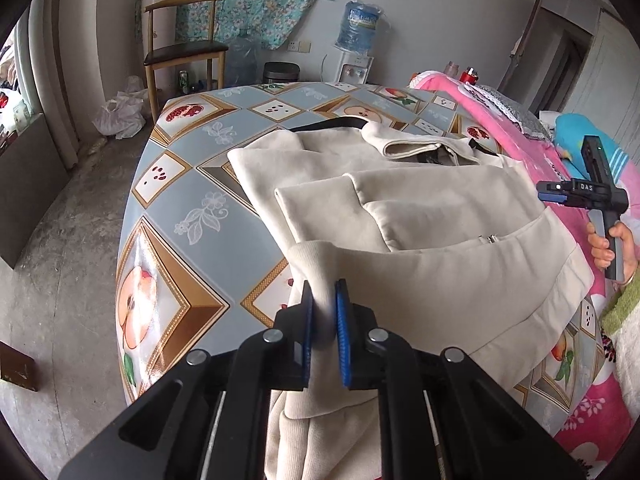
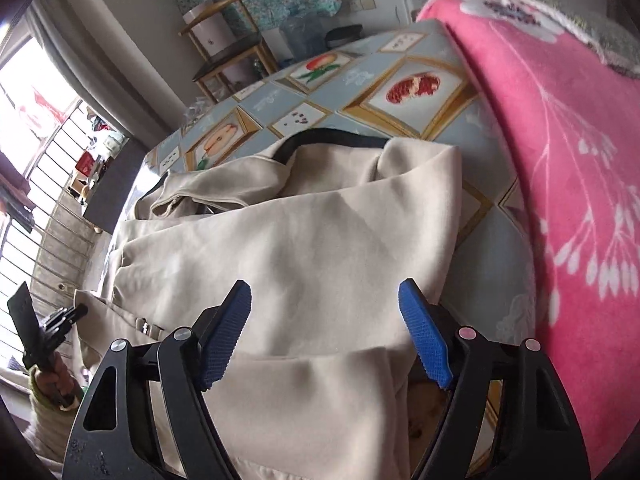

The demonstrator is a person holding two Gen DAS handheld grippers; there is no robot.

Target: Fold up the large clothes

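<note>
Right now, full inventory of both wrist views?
jacket: 1, beige, partly folded on table
tablecloth: 1, blue-grey fruit print, covering table
blanket: 1, pink floral, on the table's far side, beyond jacket
chair: 1, wooden, by wall
water dispenser: 1, white, blue bottle, by wall
bin: 1, dark, behind table
plastic bags: white, floor
left gripper: shut on jacket edge
right gripper: open above jacket

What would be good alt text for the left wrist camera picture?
The left gripper pinches a fold of a beige jacket spread on a fruit-patterned tablecloth. A hand holds the other gripper at the right, beside a pink blanket.
</note>
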